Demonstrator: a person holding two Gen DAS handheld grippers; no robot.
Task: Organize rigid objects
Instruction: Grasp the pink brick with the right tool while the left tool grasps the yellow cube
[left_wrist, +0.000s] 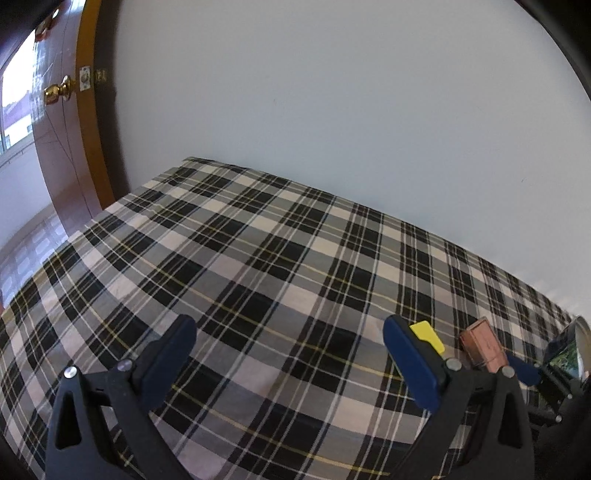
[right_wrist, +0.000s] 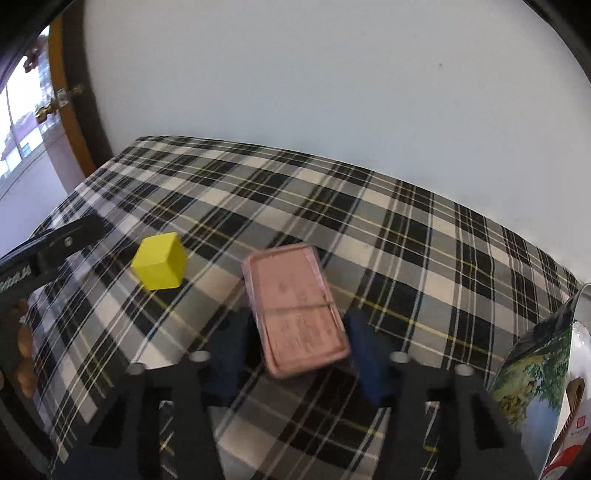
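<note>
The right gripper (right_wrist: 295, 354) straddles the near end of the pink box (right_wrist: 295, 310) on the plaid cloth (right_wrist: 406, 236), but I cannot tell whether its pads press it. A yellow cube (right_wrist: 159, 265) sits just left. The left gripper (left_wrist: 288, 354) hangs released, gripping nothing.

Setting: room in a home.
Surface: plaid cloth (left_wrist: 258, 258) in black, grey and white with thin yellow lines, spread flat and reaching the wall.
Wall: plain white wall (left_wrist: 332, 92), bare.
Door: brown wooden door (left_wrist: 55, 147) with a round brass knob (left_wrist: 57, 92), standing open at the left.
Floor: glossy reddish floor (left_wrist: 33, 236) beyond the door.
Daylight: window (right_wrist: 14, 122) at far left.
</note>
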